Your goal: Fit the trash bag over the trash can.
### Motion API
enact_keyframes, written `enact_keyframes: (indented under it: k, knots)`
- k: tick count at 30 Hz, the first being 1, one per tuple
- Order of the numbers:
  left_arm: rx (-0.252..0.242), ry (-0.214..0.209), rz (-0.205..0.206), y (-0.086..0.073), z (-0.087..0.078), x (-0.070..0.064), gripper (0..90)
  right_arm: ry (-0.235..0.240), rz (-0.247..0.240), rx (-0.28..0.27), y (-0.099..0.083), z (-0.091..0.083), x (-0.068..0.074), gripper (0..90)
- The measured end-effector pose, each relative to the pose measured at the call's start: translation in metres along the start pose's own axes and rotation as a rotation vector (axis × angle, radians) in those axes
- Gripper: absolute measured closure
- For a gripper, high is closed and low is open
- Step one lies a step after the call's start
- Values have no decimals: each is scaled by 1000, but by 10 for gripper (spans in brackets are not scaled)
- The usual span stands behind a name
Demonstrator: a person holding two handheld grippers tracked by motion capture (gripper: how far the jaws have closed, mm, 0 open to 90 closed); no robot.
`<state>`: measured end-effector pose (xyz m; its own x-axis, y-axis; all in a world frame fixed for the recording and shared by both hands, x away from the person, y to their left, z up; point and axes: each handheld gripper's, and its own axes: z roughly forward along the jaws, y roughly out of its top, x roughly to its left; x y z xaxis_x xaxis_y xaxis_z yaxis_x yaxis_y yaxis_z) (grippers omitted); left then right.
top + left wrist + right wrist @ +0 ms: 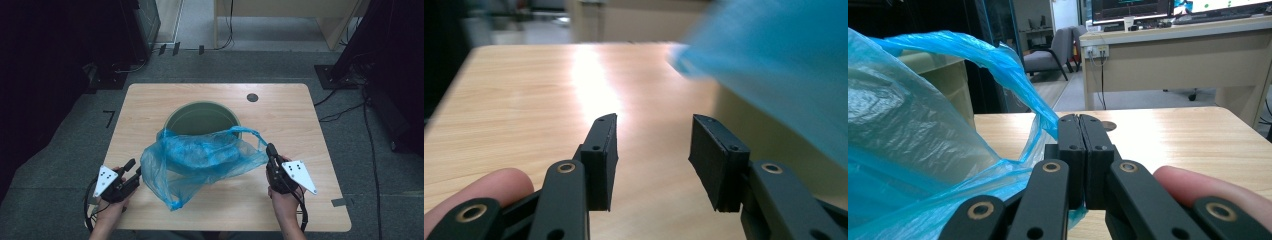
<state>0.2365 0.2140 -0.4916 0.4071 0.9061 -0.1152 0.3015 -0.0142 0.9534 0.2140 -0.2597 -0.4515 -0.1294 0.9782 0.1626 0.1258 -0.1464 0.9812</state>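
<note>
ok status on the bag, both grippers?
Right gripper shut on bag handle. Left gripper open, beside bag, nothing between its jaws. Bag drapes over the bin rim. Nothing in the way.

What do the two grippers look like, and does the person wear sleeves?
Both the left gripper and the right gripper are black, with two flat rectangular jaws on arms fixed by brass-ringed rivets. Each carries a grey three-cornered plate with small dark dots on top, and a black cable trails from each. The forearms are bare; no sleeves are visible.
</note>
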Motion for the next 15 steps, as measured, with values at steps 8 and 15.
enact_keyframes:
  k: [8,15]
  knots:
    - [-226,37,-74,53,-29,-22,450,3,-10,-16,3,-1,3,900]
    - [-307,-150,-55,100,-38,-70,293,6,-28,-19,3,-1,7,900]
